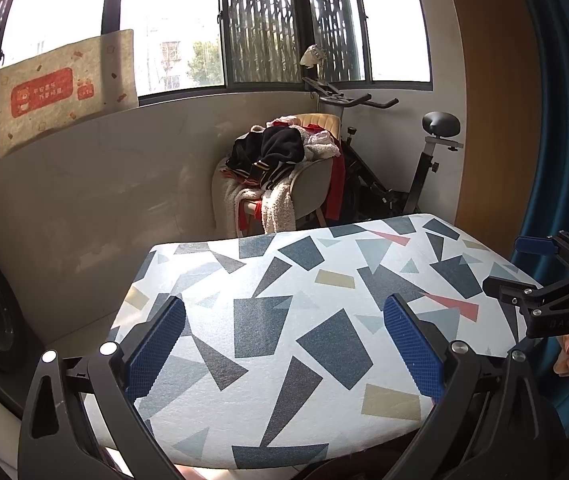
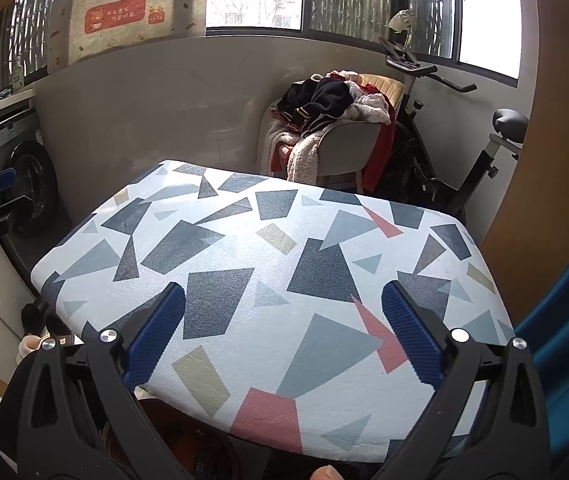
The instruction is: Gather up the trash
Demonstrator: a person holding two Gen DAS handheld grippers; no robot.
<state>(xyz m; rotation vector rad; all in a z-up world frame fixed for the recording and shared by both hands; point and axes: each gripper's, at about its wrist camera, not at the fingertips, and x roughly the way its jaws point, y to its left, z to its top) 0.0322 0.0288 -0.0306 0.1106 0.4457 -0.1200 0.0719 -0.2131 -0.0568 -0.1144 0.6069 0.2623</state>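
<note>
Patterned board (image 1: pixel 304 320) beneath both spread claws

Padded board (image 1: pixel 284 320) with a fabric cover: white, printed with dark blue, grey, tan and pink shards. Surface is flat, corners rounded. Cover wraps down over the near edge and left edge (image 2: pixel 56 276). Nothing lies on it in either wrist view. Far edge runs toward the wall; what holds the board up is hidden.
</note>
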